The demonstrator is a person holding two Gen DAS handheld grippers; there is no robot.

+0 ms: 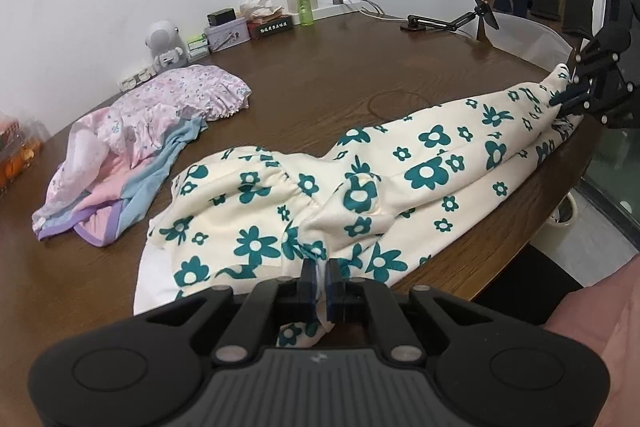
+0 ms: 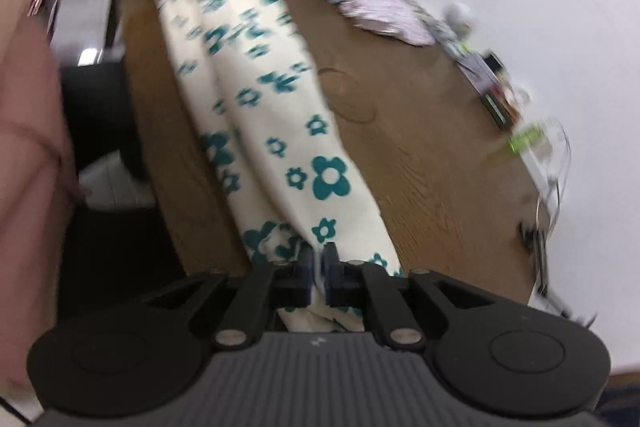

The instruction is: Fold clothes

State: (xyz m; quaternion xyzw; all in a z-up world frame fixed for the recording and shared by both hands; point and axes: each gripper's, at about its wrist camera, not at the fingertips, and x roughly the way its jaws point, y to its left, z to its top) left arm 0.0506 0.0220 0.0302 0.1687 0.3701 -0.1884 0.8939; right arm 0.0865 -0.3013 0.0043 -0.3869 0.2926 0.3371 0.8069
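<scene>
Both grippers, left [image 1: 319,277] and right [image 2: 319,267], are clamping the floral pants [image 1: 400,171], stretching them along the table [image 1: 340,67] edge; soft, limp cloth, probably sagging unless gripped at waistband and cuffs.

Cream trousers [image 1: 400,179] (teal flower print) lie stretched lengthwise along the table's near edge

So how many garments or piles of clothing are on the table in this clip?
2. The cream floral trousers stretch along the near table edge, clamped by the left tool and right tool. A pink-and-lilac pile lies further left; it may hold several pieces.
</scene>
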